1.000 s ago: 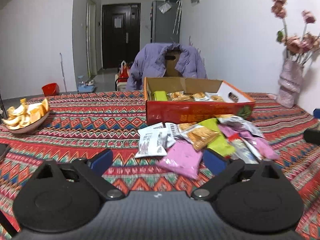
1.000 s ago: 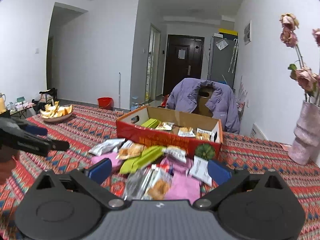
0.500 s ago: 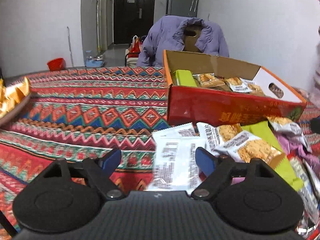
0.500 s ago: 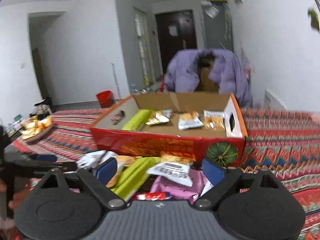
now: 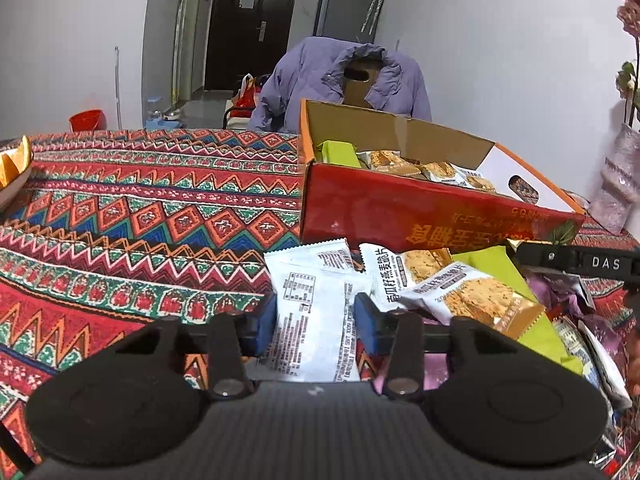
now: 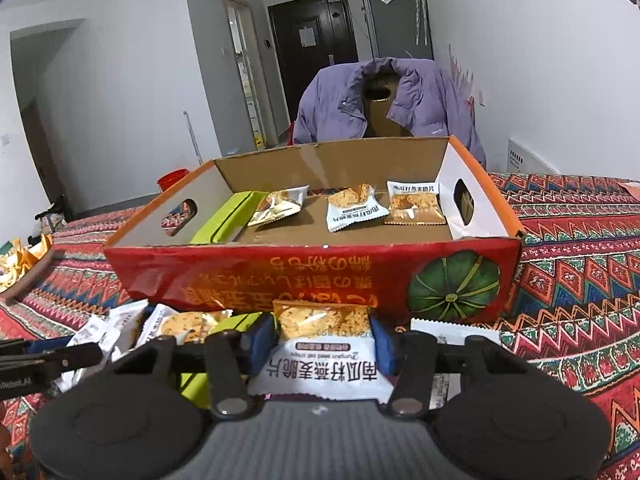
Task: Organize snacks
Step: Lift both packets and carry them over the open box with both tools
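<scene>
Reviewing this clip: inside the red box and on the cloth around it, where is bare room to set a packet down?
Inside the red box, the near floor strip in front of the three cracker packets is bare. The patterned cloth between box and orange bowl is free too. The packet pile before the box is crowded.

"DAS" marks the right gripper (image 5: 576, 262); "南瓜籽燕麦脆片" the snack packet (image 6: 320, 356).

Purple jacket (image 6: 384, 100) draped over chair; red bucket (image 5: 86, 120) on floor; dark door (image 5: 244, 20) behind
</scene>
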### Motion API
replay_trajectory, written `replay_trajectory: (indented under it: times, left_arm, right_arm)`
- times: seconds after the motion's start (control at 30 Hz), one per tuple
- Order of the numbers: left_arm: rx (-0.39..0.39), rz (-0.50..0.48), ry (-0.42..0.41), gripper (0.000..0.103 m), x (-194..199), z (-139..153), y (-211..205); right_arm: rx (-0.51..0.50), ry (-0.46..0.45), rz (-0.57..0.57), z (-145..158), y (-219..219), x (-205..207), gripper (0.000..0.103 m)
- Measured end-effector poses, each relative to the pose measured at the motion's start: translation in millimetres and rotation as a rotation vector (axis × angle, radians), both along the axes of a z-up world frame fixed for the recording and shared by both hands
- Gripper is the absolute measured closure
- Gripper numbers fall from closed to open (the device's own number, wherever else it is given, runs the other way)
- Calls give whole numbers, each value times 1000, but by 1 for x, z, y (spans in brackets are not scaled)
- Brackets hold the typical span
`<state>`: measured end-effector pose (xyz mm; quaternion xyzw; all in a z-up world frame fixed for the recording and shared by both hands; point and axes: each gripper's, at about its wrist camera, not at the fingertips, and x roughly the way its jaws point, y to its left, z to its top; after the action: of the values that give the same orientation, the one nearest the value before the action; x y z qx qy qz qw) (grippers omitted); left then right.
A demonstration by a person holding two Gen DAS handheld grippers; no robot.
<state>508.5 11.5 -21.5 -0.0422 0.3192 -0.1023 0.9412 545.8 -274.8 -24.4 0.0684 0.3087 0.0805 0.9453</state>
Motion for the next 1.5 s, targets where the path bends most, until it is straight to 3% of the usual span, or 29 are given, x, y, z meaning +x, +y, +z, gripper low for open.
replay_trajectory:
  times: [0.3, 0.53, 0.9, 1.23, 1.5]
  left_arm:
    - [-21, 30, -39, 66, -45, 33, 16]
    - [-17, 61, -76, 66, -122, 71, 18]
    - [-35, 47, -87, 66, -227, 90, -2]
    - [-27, 26, -111, 66, -247, 99, -21]
    - [-15, 5, -91, 66, -216, 112, -33]
  right_arm:
    - [-49, -59, 13, 23, -5, -44, 59]
    - [-78, -135, 62, 53, -2, -126, 59]
    - [-98, -185, 138, 77, 6, -263, 59]
    - [-94, -181, 107, 73, -14, -297, 59]
    - [-49, -179, 121, 83, -30, -280, 59]
